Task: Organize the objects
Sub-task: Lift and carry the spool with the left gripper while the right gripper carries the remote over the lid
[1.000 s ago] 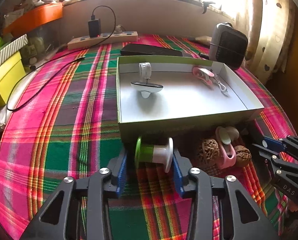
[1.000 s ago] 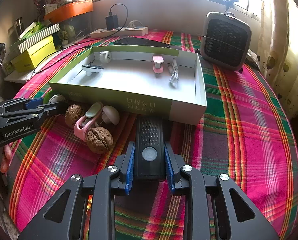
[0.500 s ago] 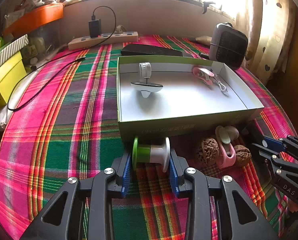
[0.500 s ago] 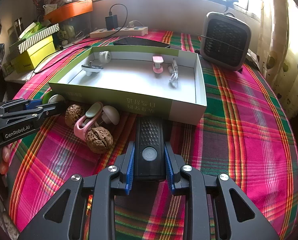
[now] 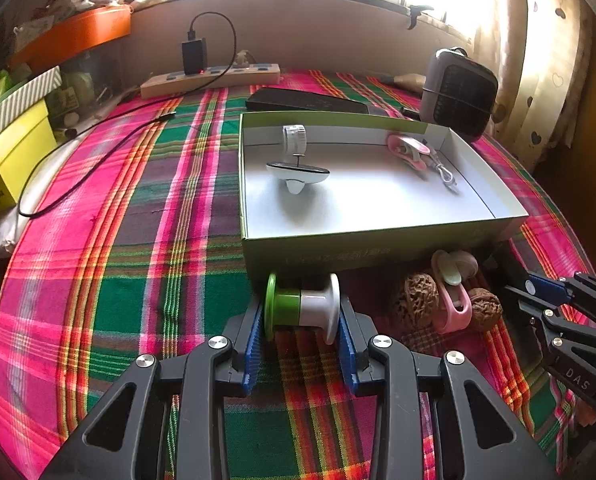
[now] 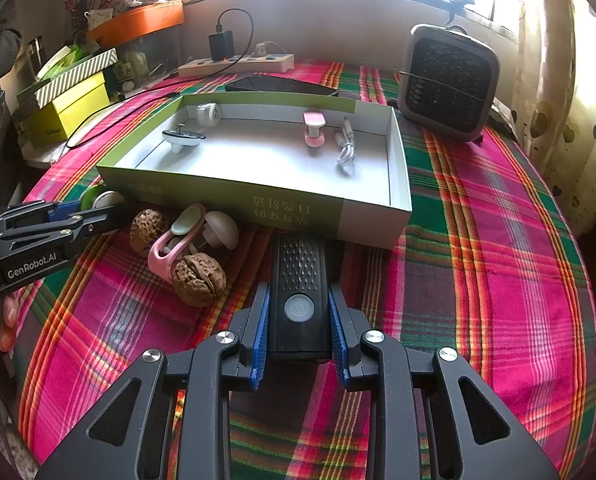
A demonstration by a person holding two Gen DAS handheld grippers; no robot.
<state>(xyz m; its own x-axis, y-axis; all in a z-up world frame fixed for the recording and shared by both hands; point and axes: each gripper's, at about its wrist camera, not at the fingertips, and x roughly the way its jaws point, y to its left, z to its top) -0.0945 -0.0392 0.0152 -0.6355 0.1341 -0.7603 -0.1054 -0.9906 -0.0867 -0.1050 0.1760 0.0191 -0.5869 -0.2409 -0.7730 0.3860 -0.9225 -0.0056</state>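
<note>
a woven plaid cloth fills both frames. the matte green cardboard box sits at centre, its near wall just behind everything held. at lower centre, the left gripper has just closed on a glossy green-and-white spool; the right gripper clamps a ribbed black flashlight. wrinkled walnuts lie between them.

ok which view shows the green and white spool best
The left wrist view: the green and white spool lies whole between the left tool's pads. The right wrist view shows only a sliver of it behind that tool.
</note>
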